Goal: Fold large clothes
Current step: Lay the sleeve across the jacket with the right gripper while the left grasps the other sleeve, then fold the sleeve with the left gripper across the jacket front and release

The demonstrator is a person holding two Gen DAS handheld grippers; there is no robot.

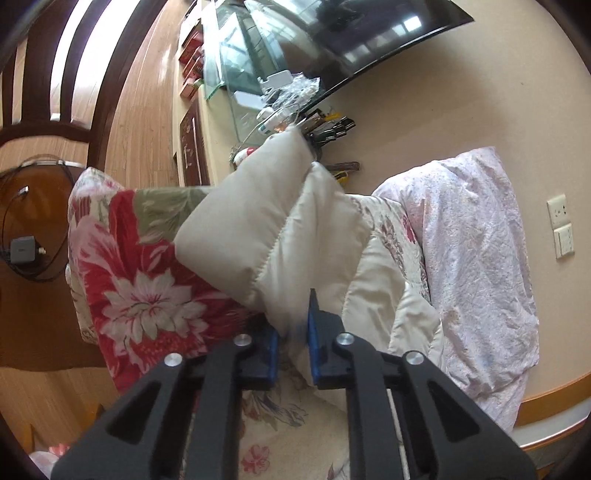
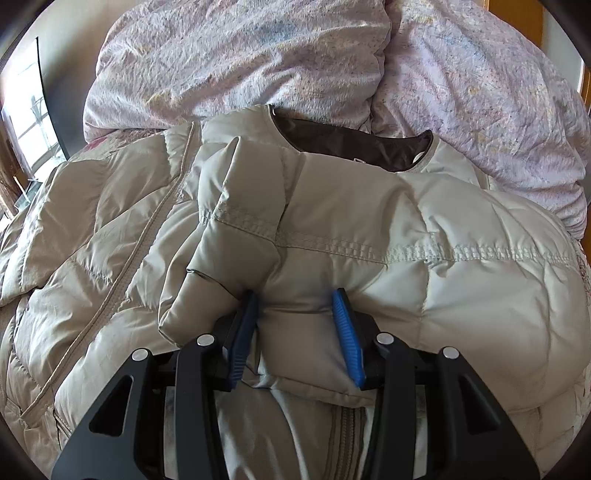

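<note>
**Both grippers pinch the padded jacket on the bed**

Nearest the left wrist camera, the left gripper (image 1: 293, 336) has its blue pads drawn close together on a puffy fold of the beige quilted jacket (image 1: 266, 221); the fabric bulges up and away from the pinch, lifted above the floral bedspread (image 1: 136, 280). Nearest the right wrist camera, the right gripper (image 2: 295, 332) stands with its jaws partly spread, the blue pads pressing into either side of a thick roll of the same jacket (image 2: 332, 229), just above a zipper that runs down between the gripper's arms.

Further out in the right view, the jacket lies spread across the bed, a long zipper seam running diagonally on the left, and its collar shows a dark brown lining (image 2: 354, 144). Behind the collar is a heap of pale pink crumpled duvet (image 2: 258, 55); in the left view the same duvet (image 1: 472, 240) is piled against the wall.

Farthest in the left view, a glass tank (image 1: 240, 59) stands on a ledge; what it holds I cannot tell. Beside it lie small bottles and clear plastic wrapping (image 1: 295, 88), under a dark television screen (image 1: 354, 33).
</note>
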